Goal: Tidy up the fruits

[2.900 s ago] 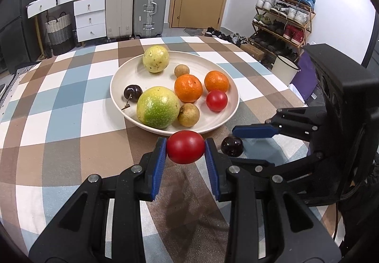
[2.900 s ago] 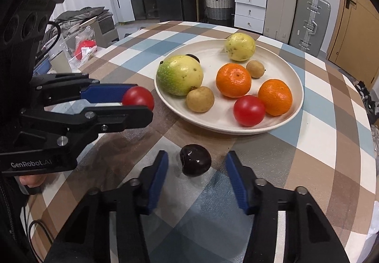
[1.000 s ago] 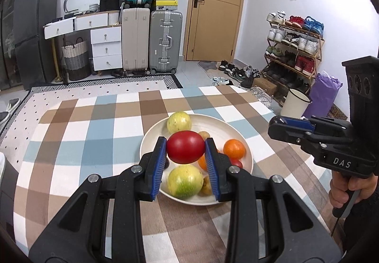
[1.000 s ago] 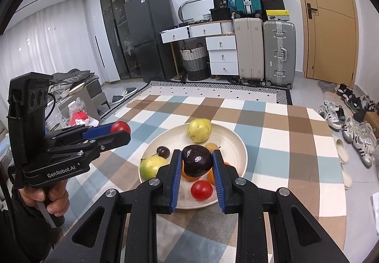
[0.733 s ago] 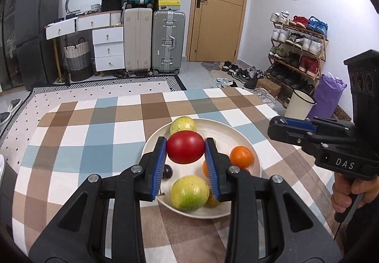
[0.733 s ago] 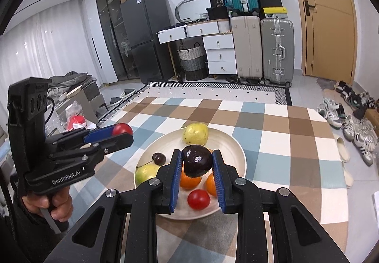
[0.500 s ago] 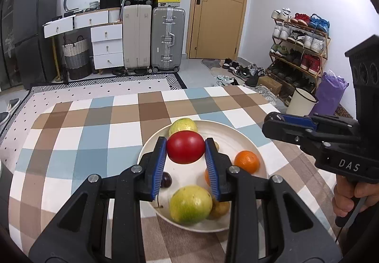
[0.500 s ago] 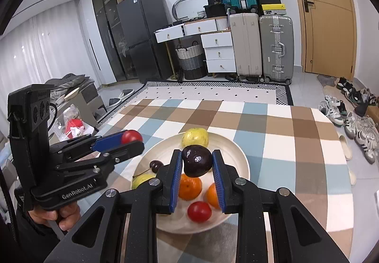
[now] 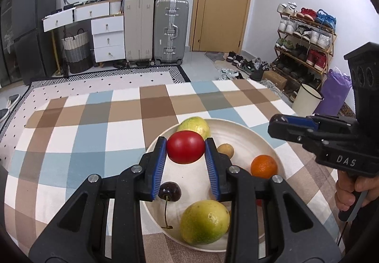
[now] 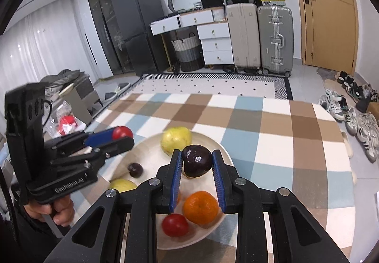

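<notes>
Now the left gripper (image 9: 186, 151) clamps a red tomato (image 9: 185, 150) above the plate (image 9: 241, 131), partly hiding fruits there; the right gripper (image 10: 197, 163) pinches a dark plum (image 10: 197, 160), its underside unseen.

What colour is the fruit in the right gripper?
Dark purple, almost black fruit; clearest in the right wrist view.

A red tomato (image 9: 185, 150), a dark purple plum (image 10: 197, 160), a brown-blue-white checked tablecloth (image 9: 94, 120).
</notes>
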Demonstrator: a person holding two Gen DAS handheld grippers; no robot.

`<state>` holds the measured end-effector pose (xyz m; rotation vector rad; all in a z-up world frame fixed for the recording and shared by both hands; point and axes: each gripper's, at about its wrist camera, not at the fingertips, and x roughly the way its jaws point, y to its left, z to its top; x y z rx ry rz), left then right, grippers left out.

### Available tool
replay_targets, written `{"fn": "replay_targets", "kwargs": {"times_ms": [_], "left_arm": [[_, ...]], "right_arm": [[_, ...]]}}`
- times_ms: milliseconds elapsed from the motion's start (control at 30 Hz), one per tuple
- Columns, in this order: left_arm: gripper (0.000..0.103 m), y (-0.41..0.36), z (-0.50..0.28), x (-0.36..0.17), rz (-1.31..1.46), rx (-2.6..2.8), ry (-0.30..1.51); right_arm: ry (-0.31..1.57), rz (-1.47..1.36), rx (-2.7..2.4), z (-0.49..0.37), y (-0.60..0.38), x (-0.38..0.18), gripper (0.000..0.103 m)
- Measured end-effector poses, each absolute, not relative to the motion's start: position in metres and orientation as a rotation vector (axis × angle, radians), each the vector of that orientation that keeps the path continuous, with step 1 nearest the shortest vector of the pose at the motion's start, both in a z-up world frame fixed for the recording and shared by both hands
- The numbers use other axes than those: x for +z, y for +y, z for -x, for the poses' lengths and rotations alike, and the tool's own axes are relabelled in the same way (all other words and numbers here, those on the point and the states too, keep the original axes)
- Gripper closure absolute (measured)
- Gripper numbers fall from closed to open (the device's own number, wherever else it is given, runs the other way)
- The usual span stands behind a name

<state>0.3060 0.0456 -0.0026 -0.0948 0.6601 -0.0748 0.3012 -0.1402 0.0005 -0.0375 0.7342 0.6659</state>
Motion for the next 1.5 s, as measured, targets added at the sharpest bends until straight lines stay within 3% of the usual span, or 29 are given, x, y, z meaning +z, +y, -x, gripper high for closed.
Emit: {"fn": "replay_targets", "kwargs": {"times_ms": [533,733,833,900,1067,1167,1233,1300,1500], "left_arm": [[0.073,0.037,-0.313,-0.018,0.073,-0.082,0.703],[0.07,0.04,-0.307,-0.011,0.08,-0.081,0.686],[0.061,0.043,-0.302,-0.007,0.087,-0.075,0.67],[0.045,0.046,-0.299,-0.005,0.101,-0.067,0.664],[0.023,0.049,-0.283,0.004,0.1,-0.054,0.631],[0.018,0.049,-0.269,0.008,0.096,-0.048,0.609],[0.014,0.049,-0.26,0.01,0.092,-0.053,0.605],[0.0,0.049,-0.249,0.012,0.086,-0.037,0.587],[0.0,0.051,-0.221,0.02,0.087,-0.028,0.533]], "right_arm": [[0.817,0.018,0.688,-0.312,-0.13,-0.036,0.077],[0.779,-0.004,0.682,-0.309,-0.137,-0.027,0.06],[0.762,-0.004,0.672,-0.306,-0.141,-0.023,0.055],[0.756,0.005,0.666,-0.304,-0.143,-0.021,0.052],[0.691,0.022,0.676,-0.29,-0.145,-0.009,0.015],[0.658,0.016,0.673,-0.283,-0.146,-0.004,0.003],[0.635,0.014,0.661,-0.276,-0.147,-0.003,0.001],[0.625,0.017,0.654,-0.271,-0.147,-0.003,0.001],[0.576,0.046,0.658,-0.245,-0.153,-0.004,0.001]]}}
